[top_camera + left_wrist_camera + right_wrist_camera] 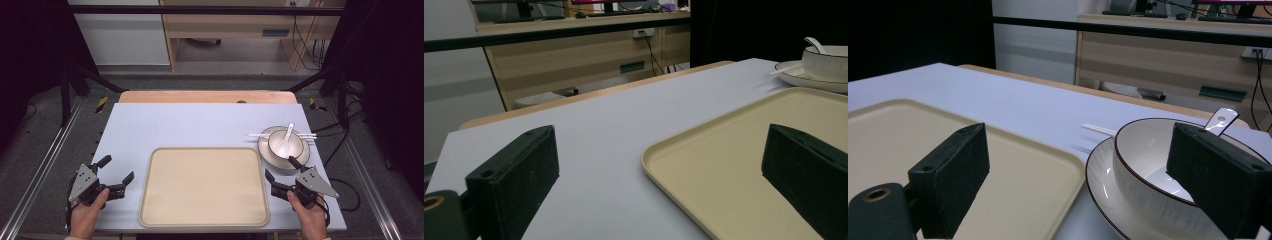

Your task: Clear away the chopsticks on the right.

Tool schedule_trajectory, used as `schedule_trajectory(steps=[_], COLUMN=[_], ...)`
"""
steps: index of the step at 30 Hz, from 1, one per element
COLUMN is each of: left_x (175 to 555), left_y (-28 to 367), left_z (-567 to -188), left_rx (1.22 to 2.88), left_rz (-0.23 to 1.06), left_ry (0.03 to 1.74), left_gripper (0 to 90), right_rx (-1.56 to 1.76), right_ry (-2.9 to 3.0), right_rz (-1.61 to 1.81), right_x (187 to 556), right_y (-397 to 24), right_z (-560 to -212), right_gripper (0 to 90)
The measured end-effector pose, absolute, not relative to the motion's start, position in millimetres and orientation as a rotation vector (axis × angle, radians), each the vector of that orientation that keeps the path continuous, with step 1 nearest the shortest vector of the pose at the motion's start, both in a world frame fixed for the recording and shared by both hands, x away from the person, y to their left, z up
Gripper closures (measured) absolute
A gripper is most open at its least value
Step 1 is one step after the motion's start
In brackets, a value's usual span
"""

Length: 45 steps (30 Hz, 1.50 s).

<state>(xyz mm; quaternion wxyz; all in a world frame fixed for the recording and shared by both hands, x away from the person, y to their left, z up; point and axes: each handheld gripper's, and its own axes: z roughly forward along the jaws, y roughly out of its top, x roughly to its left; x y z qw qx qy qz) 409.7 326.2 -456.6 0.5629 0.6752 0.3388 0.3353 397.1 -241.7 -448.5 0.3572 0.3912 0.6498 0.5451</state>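
Observation:
A beige tray (204, 186) lies bare at the table's front middle. To its right, a white bowl (285, 143) with a dark rim stands on a white plate (300, 161). A white spoon (288, 134) rests in the bowl, and white chopsticks (260, 135) lie across the plate's far side. My left gripper (119, 168) is open just left of the tray (744, 150), holding nothing. My right gripper (279, 167) is open at the tray's right edge. Its jaws frame the tray corner (898, 135) and the near side of the bowl (1148, 165), without touching them.
The pale blue table top (200, 125) stretches bare behind the tray. A wooden strip (207, 96) runs along its far edge. Black frame posts stand at both sides. A wooden cabinet (235, 27) with cables is beyond the table.

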Motion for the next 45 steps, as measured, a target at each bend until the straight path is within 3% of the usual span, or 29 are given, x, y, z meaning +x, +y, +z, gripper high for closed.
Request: schedule_trajectory(steps=[10, 18, 23, 24, 26, 27, 30, 38, 45], left_x=[407, 405, 404, 404, 404, 404, 404, 403, 404], left_y=[326, 333, 335, 335, 334, 333, 331, 329, 327], left_z=[-457, -458, -458, -458, -458, -459, -459, -460, -462], left_rx=[1.601, 1.610, 1.624, 1.620, 1.625, 1.629, 1.645, 1.654, 1.668], left_rz=[0.783, 0.814, 0.827, 0.827, 0.827, 0.826, 0.828, 0.830, 0.822], left_ry=[0.795, 0.817, 0.817, 0.815, 0.816, 0.816, 0.808, 0.812, 0.807], left_gripper=[1.5, 1.7, 1.9, 2.0, 2.1, 2.2, 2.2, 2.5, 2.5], right_rx=[1.018, 1.005, 1.015, 1.027, 1.042, 1.126, 1.196, 1.379, 1.433], right_ry=[1.679, 1.699, 1.745, 1.732, 1.737, 1.749, 1.763, 1.910, 1.921], right_rz=[1.371, 1.202, 1.093, 1.048, 1.056, 1.046, 0.992, 0.874, 0.817], right_x=[395, 389, 403, 413, 419, 440, 473, 561, 592], right_y=[-244, -248, -281, -298, -304, -322, -338, -362, -372], right_z=[-447, -425, -407, -400, -398, -395, -393, -426, -443], right_gripper=[9.1, 23.9, 48.8, 63.6, 67.6, 78.7, 89.0, 90.0, 90.0])
